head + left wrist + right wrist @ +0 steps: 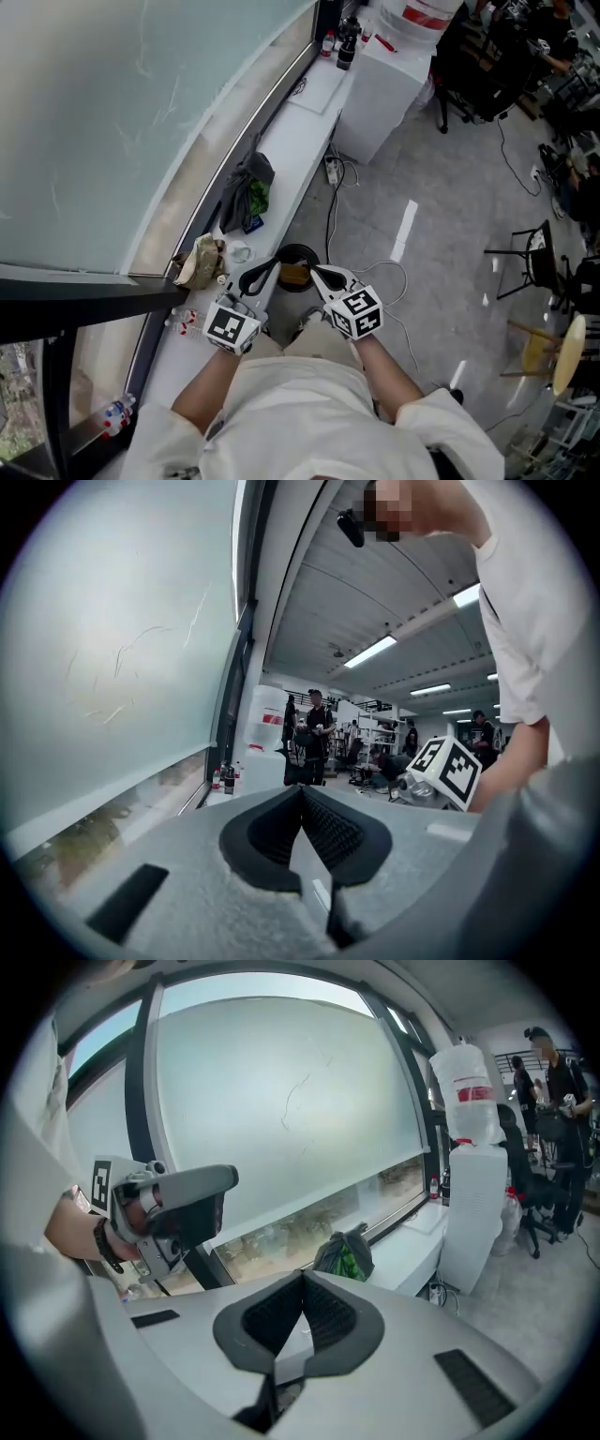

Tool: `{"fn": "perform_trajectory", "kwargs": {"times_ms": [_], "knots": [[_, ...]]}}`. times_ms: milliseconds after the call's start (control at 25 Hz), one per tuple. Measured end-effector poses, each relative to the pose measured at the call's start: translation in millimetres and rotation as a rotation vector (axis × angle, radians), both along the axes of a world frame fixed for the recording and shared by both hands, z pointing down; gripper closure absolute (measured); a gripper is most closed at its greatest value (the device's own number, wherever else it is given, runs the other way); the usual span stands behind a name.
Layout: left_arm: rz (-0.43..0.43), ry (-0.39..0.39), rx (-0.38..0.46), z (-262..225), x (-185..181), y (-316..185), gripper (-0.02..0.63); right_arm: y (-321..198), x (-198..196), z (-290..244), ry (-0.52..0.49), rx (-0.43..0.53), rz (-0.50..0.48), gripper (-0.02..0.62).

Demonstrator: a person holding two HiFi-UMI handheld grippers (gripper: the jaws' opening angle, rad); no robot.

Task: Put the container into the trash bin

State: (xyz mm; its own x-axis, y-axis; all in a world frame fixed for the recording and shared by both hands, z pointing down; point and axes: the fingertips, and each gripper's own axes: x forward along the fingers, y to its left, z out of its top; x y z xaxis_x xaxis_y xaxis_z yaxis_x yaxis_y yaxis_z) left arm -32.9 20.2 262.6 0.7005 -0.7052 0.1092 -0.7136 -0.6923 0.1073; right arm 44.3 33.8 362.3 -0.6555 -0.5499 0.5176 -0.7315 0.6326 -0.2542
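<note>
Clearly both tools are empty with their jaws pressed together: the left tool (pixel 270 267) and the right tool (pixel 319 274) are held side by side at the near side of the black trash bin (pixel 302 250), which stands right of the white table (pixel 291 159). A brown container (pixel 294 275) lies inside the bin.

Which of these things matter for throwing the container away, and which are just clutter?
Job: trash bin, brown item inside it, left gripper, right gripper.
Clutter: crumpled paper bag, dark bag, power strip, bottles.
</note>
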Motion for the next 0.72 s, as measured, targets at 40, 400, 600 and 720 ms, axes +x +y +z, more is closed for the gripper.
{"fn": "perform_trajectory", "kwargs": {"times_ms": [40,400,600,720], "knots": [[-0.008,0.007,0.009,-6,-2,1,0.589,-1,3,-9,-0.003,0.017,0.003,0.594],[-0.081,0.019,0.136,-77,-21,-5,0.589,-16,39,-103,-0.078,0.206,0.076,0.594],[-0.123,0.042,0.21,-120,-29,-12,0.589,-28,67,-157,-0.186,0.277,0.141,0.594],[-0.138,0.057,0.25,-142,-28,-15,0.589,-34,83,-185,-0.224,0.327,0.166,0.594]]}}
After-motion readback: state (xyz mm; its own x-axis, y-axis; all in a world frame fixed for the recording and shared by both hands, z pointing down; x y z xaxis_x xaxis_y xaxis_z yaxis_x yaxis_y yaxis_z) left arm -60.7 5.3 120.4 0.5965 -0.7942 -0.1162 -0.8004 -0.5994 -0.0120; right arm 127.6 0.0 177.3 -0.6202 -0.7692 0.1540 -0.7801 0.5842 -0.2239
